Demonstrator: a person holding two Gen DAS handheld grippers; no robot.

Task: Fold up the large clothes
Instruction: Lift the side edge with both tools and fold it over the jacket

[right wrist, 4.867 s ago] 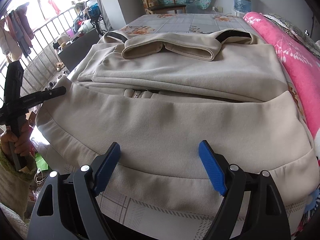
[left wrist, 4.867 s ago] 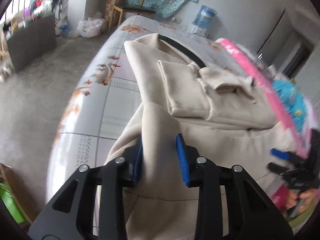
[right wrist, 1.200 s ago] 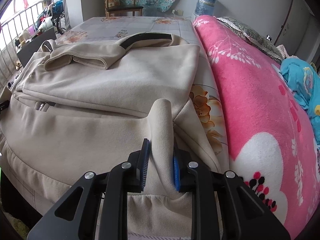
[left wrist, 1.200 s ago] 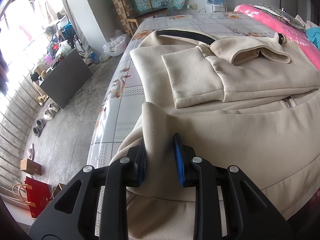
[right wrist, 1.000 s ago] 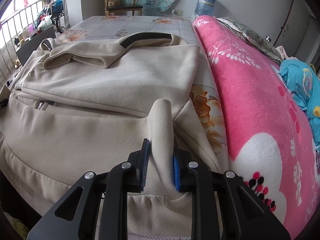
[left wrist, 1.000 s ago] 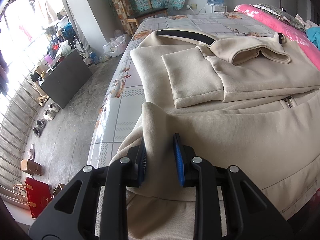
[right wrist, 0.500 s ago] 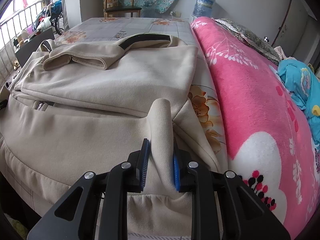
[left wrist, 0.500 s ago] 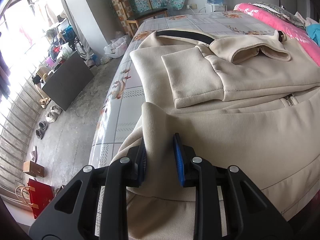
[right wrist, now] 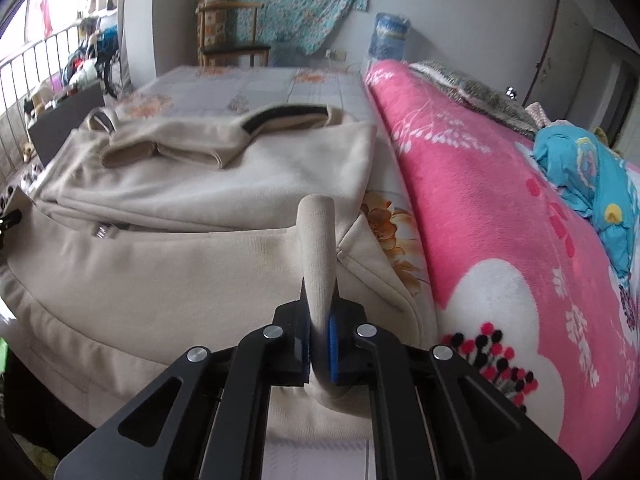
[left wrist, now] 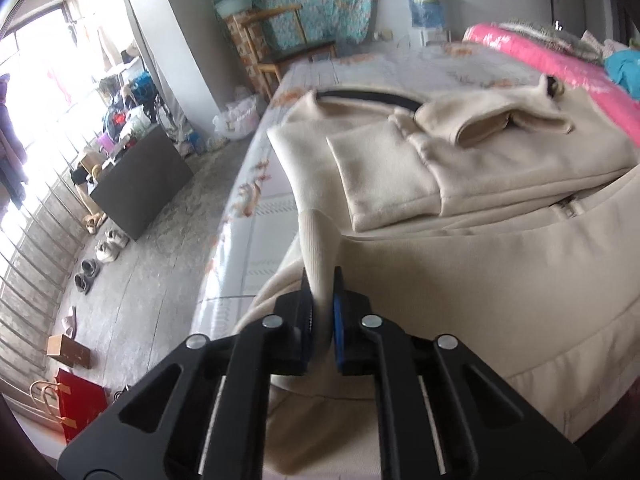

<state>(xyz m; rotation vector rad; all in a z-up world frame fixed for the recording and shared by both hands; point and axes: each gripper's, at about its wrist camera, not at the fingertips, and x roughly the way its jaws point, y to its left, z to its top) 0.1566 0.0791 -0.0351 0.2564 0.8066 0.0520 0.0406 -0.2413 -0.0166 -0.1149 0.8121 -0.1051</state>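
No legible text, label, brand, number or sign found in either view. The water bottle (left wrist: 426,4) by the far wall carries blue printing, too blurred to read. The small tab at the cream garment's (right wrist: 192,272) zipper cannot be read either.

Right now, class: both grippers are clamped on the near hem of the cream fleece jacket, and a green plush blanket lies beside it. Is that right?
Not quite. The plush blanket is pink, as the right wrist view shows. Both the left gripper and right gripper do clamp the cream fleece jacket at its near hem.
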